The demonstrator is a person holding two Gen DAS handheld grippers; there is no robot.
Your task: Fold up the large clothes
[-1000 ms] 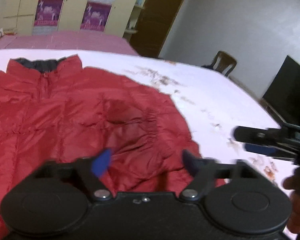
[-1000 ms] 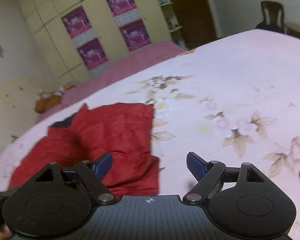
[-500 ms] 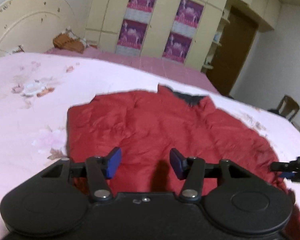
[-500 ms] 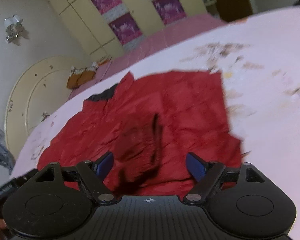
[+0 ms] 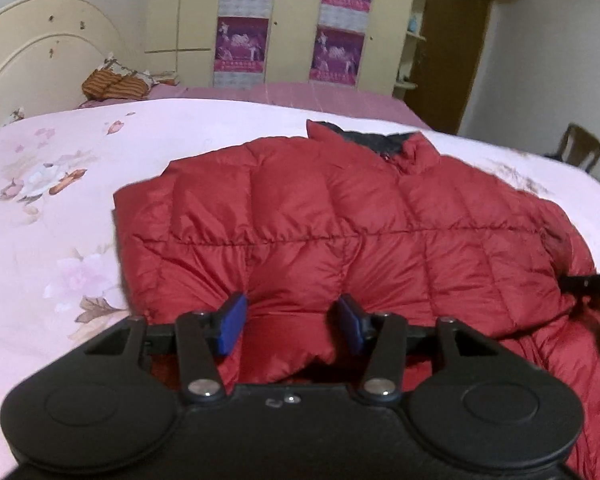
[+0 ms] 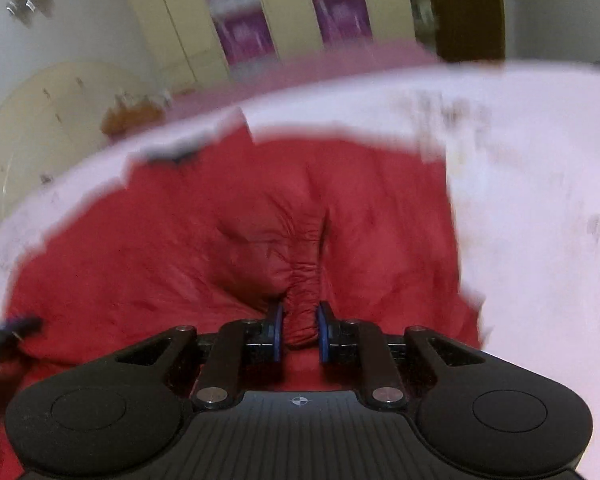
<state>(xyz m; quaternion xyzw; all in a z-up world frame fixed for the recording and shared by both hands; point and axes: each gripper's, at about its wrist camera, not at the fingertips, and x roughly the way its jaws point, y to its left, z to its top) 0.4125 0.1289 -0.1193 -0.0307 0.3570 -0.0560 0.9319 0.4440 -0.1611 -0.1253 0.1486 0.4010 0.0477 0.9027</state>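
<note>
A red quilted puffer jacket (image 5: pixel 340 220) with a dark collar lining lies spread on the pink floral bedspread (image 5: pixel 52 208). My left gripper (image 5: pixel 292 326) is open, its blue pads straddling a puffed fold at the jacket's near hem. In the blurred right wrist view the jacket (image 6: pixel 160 260) fills the middle. My right gripper (image 6: pixel 299 330) is shut on a gathered elastic cuff or hem of the jacket (image 6: pixel 304 284). The tip of the other gripper shows at each view's edge (image 5: pixel 592 282) (image 6: pixel 8 330).
A cream headboard (image 5: pixel 40 52) and a striped pillow (image 5: pixel 114 86) stand at the far left. A wardrobe with purple posters (image 5: pixel 292 20) is behind the bed, a brown door (image 5: pixel 452 44) and a wooden chair (image 5: pixel 580 152) at the right.
The left gripper has come lower onto the jacket's near hem, its jaws wider. The right gripper has closed on the gathered cuff and moved in over the jacket.
</note>
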